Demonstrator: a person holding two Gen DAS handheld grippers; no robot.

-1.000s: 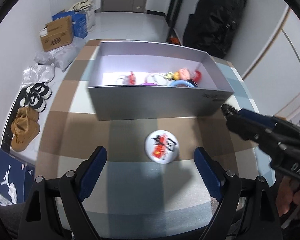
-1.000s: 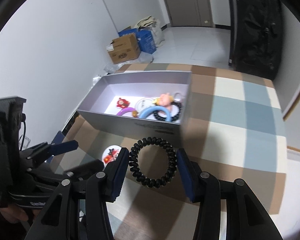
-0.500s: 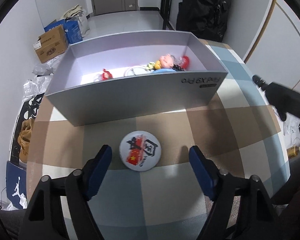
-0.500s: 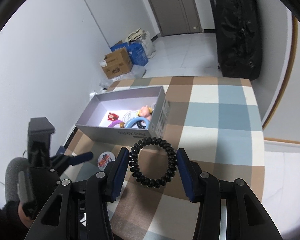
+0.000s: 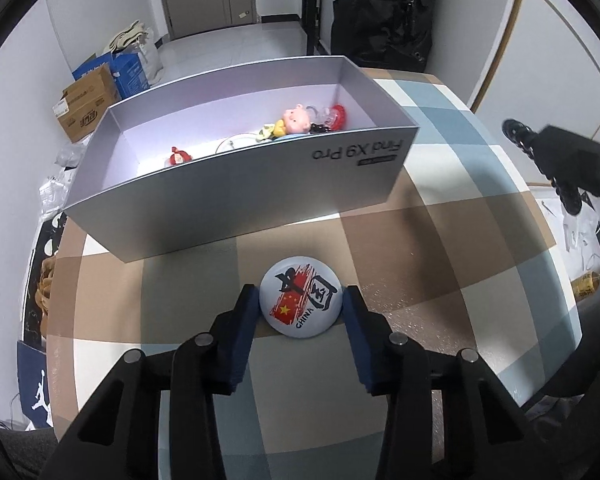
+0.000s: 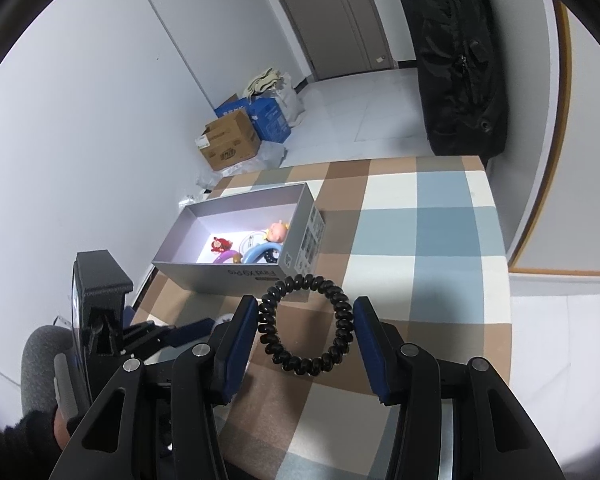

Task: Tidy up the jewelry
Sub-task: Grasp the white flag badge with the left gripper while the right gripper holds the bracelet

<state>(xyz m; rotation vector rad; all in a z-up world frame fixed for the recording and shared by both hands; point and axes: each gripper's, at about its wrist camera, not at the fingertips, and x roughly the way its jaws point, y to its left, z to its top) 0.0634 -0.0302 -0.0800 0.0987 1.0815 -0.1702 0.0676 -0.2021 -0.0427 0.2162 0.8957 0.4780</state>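
A round white pin badge (image 5: 300, 302) with red and black print lies on the checked tablecloth, just in front of the grey open box (image 5: 236, 196). My left gripper (image 5: 300, 294) is closing on it, and both blue pads touch the badge's rim. The box holds a pig figure (image 5: 296, 118), a red figure (image 5: 179, 156) and some rings. My right gripper (image 6: 306, 308) is shut on a black spiral hair tie (image 6: 269, 312), held in the air above the table, near the box's (image 6: 228, 274) near right corner.
The table (image 6: 440, 240) ends at the right and far sides. On the floor beyond it stand cardboard boxes (image 6: 230, 144) and a tall black bag (image 6: 456, 60). Shoes (image 5: 44, 288) and a blue shoebox (image 5: 36, 388) lie beside the table's left edge.
The left gripper's jaws have narrowed from wide apart until they reach the badge's sides, and it has closed in on the badge. The right gripper has risen and drawn back from the box with the hair tie.
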